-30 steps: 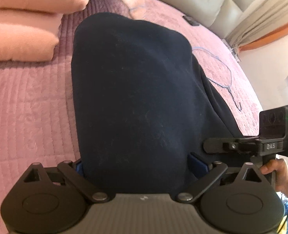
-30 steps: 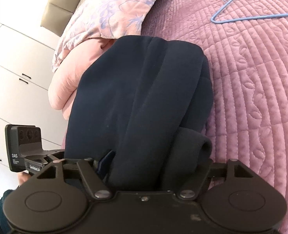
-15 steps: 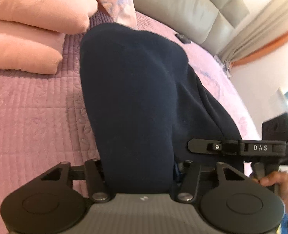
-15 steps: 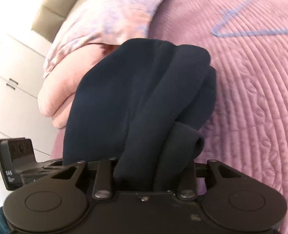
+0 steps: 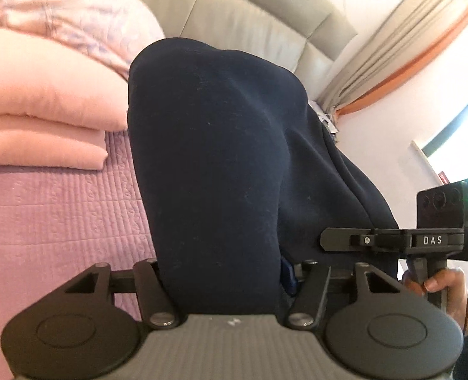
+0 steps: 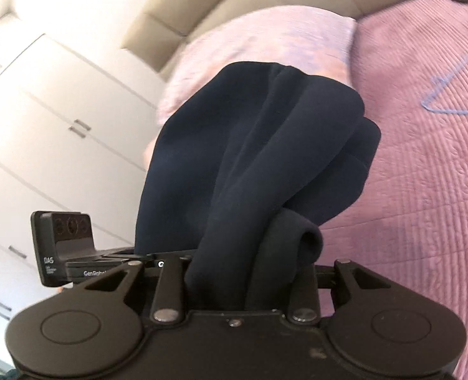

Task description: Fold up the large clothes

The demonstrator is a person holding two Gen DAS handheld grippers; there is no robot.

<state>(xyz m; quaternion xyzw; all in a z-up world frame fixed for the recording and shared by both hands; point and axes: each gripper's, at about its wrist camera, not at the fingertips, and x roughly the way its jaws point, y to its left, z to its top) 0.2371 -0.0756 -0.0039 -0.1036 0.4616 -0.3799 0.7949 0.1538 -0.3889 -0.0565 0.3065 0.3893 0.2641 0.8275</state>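
Note:
A dark navy garment [image 5: 221, 164] is bunched and hangs forward from both grippers, above the pink quilted bed [image 5: 60, 215]. My left gripper [image 5: 224, 272] is shut on one thick fold of it; the fingers are hidden by the cloth. My right gripper [image 6: 243, 278] is shut on another bunched part of the garment [image 6: 265, 164], with a rolled edge sticking out on the right. The right gripper's body shows at the right of the left wrist view [image 5: 424, 240]. The left gripper's body shows at the left of the right wrist view [image 6: 63, 247].
Folded pink bedding [image 5: 41, 133] and a floral pillow [image 5: 75, 15] lie at the head of the bed by a grey padded headboard [image 5: 249, 15]. A blue wire hanger [image 6: 449, 95] lies on the quilt. White wardrobe doors [image 6: 44, 120] stand at the left; curtains [image 5: 392, 47] at the right.
Both grippers have closed tighter on the garment and lifted it, tilting up so the headboard, wardrobe and curtains come into view. The cloth has left the bed surface.

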